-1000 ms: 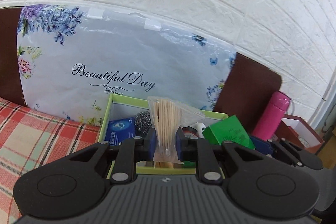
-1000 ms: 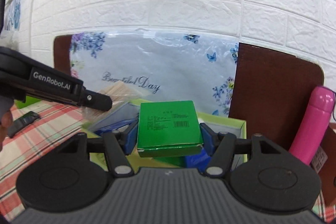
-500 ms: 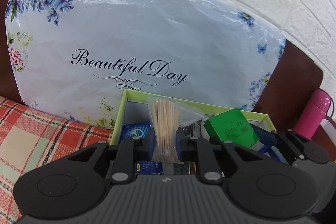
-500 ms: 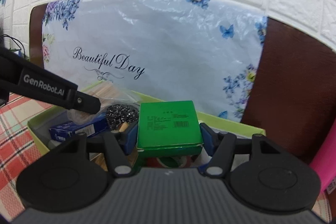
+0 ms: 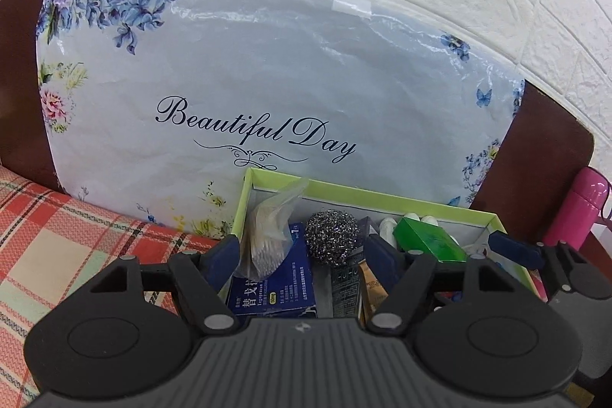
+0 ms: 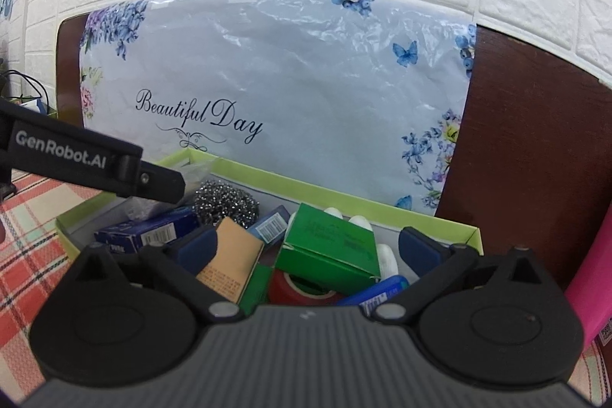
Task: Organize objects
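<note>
Two claws tilted down over green tray (image 5: 382,195), jaws just opened: left claw (image 5: 302,255) beside toothpick bag (image 5: 267,239); right claw (image 6: 310,251) around green box (image 6: 329,247), untouching.

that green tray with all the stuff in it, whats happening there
A person is sorting small items into the green tray with two handheld grippers. The left gripper has just opened its jaws, and the bag of toothpicks now lies on a blue box beside the steel scrubber. The right gripper has also just opened, and the green box sits loose on the pile between its spread fingers.
</note>
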Demonstrator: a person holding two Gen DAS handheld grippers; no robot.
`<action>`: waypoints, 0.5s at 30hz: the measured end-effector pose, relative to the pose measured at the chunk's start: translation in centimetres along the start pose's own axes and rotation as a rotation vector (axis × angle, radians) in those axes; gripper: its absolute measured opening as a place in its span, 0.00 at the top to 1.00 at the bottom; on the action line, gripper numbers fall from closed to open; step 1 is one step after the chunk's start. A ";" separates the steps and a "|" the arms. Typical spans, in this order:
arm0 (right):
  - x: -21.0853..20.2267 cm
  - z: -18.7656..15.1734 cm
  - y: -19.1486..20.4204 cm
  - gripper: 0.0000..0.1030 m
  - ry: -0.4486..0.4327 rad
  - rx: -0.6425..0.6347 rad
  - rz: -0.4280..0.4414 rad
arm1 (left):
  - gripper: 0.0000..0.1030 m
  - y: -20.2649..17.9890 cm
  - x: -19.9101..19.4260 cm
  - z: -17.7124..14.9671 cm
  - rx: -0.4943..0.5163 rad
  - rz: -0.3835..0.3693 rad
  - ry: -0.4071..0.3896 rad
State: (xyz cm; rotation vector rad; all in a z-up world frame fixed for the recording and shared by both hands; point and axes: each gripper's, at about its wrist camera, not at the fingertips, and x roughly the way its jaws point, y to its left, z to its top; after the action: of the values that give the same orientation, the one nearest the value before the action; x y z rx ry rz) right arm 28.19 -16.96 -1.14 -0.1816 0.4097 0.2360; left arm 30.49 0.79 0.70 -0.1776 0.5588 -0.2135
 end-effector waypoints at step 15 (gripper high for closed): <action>-8.4 -0.1 -1.1 0.00 -0.022 0.093 -0.009 | 0.16 -3.6 -7.6 -1.3 0.112 0.102 -0.039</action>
State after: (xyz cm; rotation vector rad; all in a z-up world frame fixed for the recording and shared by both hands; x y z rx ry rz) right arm 20.94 -19.58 2.43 -0.0898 0.3972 0.2091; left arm 22.94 -0.89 4.28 -0.0444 0.5141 -0.1416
